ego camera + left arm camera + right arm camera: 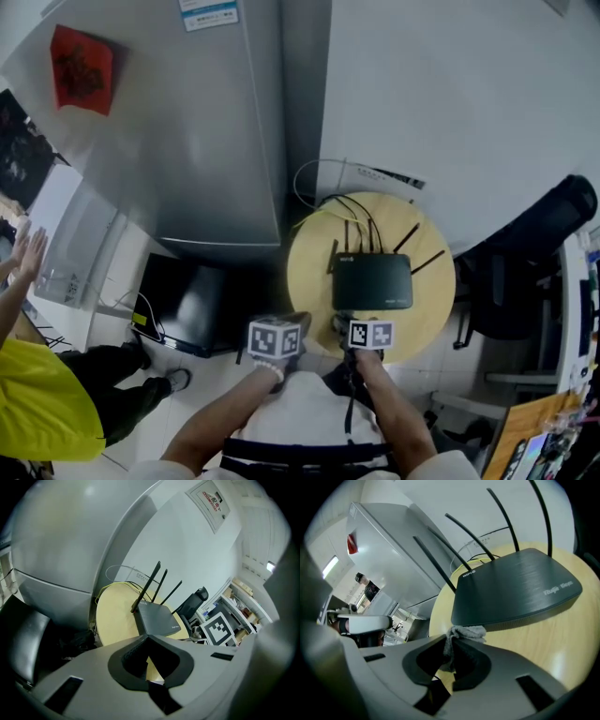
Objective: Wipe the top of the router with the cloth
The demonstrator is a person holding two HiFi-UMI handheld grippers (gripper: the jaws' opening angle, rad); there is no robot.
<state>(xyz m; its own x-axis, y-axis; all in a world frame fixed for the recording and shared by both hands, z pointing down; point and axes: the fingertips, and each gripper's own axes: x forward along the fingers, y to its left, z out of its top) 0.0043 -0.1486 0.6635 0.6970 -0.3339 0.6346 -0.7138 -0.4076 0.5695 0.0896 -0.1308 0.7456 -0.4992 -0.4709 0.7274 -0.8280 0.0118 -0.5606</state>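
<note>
A black router with several thin antennas lies flat on a small round wooden table. In the right gripper view the router fills the middle, just beyond my jaws. My right gripper is shut on a small grey cloth, whose bunched end pokes out against the router's near front edge. In the head view the right gripper is at the table's near rim. My left gripper hovers beside that rim, left of the router. The left gripper is shut with nothing in it.
A tall grey metal cabinet stands behind and left of the table. Cables run off the router's back. A black office chair is to the right, a black box on the floor to the left. A person in yellow stands far left.
</note>
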